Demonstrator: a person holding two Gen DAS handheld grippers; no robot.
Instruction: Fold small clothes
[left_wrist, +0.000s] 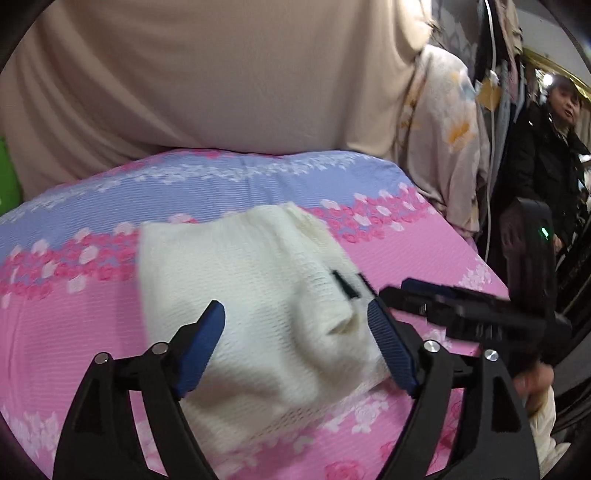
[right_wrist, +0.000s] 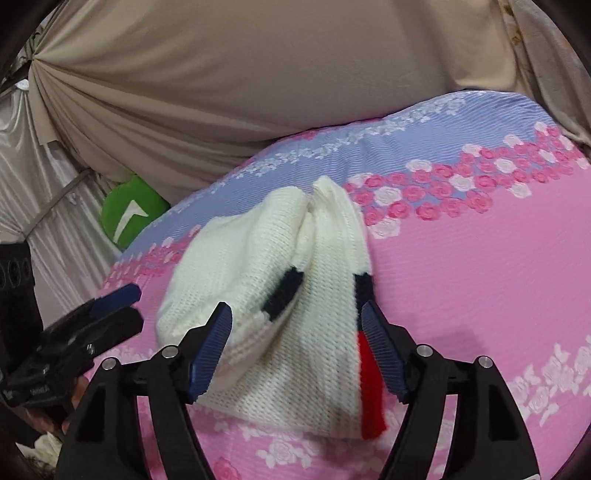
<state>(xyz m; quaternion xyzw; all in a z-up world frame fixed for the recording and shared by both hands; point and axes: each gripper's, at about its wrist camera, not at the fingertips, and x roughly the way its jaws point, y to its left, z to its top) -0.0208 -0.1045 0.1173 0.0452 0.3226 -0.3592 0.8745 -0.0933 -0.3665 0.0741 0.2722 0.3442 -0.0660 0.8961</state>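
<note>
A small cream knit garment (left_wrist: 258, 291) with black and red stripes lies bunched on the pink and lilac flowered bedspread (left_wrist: 92, 325). My left gripper (left_wrist: 295, 325) is open just above its near part, fingers apart on either side of the cloth. In the right wrist view the garment (right_wrist: 280, 295) lies folded over itself, with a black band and a red stripe at its right edge. My right gripper (right_wrist: 295, 321) is open over its near end, empty. Each gripper shows in the other's view: the right gripper (left_wrist: 424, 295) and the left gripper (right_wrist: 110, 306).
A beige sheet (left_wrist: 221, 74) hangs behind the bed. A floral blanket (left_wrist: 443, 129) and hanging clothes are at the right, where a person in a black coat (left_wrist: 546, 155) stands. A green cushion (right_wrist: 129, 214) sits at the bed's left edge.
</note>
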